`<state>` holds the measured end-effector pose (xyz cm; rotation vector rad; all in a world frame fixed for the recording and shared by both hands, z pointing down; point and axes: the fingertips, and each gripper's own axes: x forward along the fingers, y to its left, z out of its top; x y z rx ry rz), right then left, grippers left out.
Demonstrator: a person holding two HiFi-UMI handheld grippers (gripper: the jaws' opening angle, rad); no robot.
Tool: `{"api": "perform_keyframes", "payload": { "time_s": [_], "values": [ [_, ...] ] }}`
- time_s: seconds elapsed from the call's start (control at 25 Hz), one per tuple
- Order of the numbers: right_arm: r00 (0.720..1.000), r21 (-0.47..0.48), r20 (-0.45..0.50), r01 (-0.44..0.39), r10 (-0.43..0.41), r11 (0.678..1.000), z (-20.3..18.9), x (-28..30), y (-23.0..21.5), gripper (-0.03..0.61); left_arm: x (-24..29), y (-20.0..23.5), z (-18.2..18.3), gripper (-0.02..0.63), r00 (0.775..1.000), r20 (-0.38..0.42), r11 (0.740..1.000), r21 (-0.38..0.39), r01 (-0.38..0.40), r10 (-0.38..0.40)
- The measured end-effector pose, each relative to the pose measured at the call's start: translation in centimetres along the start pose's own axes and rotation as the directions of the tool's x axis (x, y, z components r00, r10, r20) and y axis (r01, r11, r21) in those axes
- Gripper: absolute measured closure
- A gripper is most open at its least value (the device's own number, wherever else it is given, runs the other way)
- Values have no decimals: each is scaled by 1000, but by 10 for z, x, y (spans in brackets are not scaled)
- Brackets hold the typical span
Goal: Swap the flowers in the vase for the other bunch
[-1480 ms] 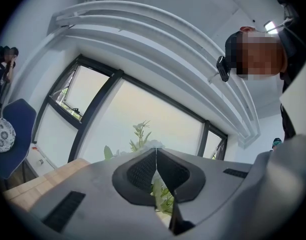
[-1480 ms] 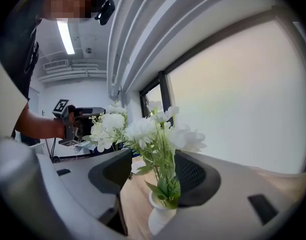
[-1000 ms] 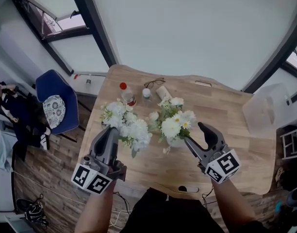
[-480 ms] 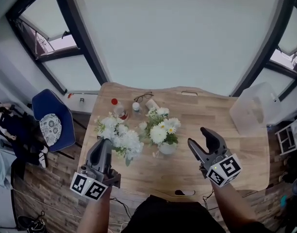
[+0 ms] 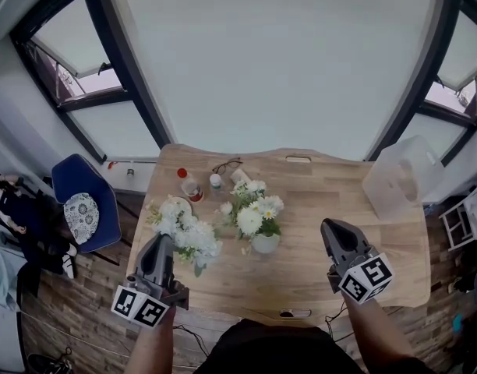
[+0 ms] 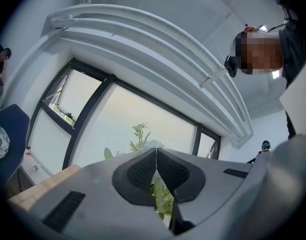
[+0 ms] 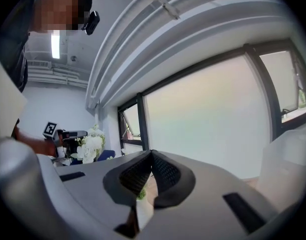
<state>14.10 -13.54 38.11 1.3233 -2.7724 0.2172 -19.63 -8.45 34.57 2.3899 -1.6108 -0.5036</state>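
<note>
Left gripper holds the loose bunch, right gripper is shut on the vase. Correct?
Not quite. The right gripper has just closed on nothing and is apart from the vase, as the head view and the right gripper view show. The left gripper does hold the loose bunch.

Wood tbl (image 5: 324, 209) w/ red-cap btl (image 5: 189, 185), glasses (image 5: 227, 164), blue chair (image 5: 83, 201), clear bin (image 5: 394, 179)

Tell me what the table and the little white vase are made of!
The table looks like wood: pale and matte, with plank lines and grain showing. The vase is white and smooth, so probably ceramic, though it could be frosted glass. It is too small here to tell for sure.
</note>
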Motion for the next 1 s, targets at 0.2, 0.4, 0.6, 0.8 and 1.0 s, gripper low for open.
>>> {"api": "perform_keyframes", "payload": {
  "time_s": [0.2,0.4,0.6,0.8,1.0],
  "values": [
    [1000,-24,-11,19,-20,1000,-5,-3,-4,554,-1,3,2,604,1000,3,1000,3,-7,7],
    [1000,-29,-8,17,-17,999,-4,1,-3,554,-1,5,4,604,1000,10,1000,4,-16,16],
    [1000,-34,4,16,-16,999,-2,4,-4,554,0,7,5,604,1000,17,1000,5,-20,20],
    [1000,-29,5,23,-23,999,-2,6,-7,554,3,7,6,604,1000,18,1000,6,-18,18],
    [1000,-26,4,30,-30,999,-3,7,-13,554,8,7,5,604,1000,21,1000,6,-18,18]
  ]
}}
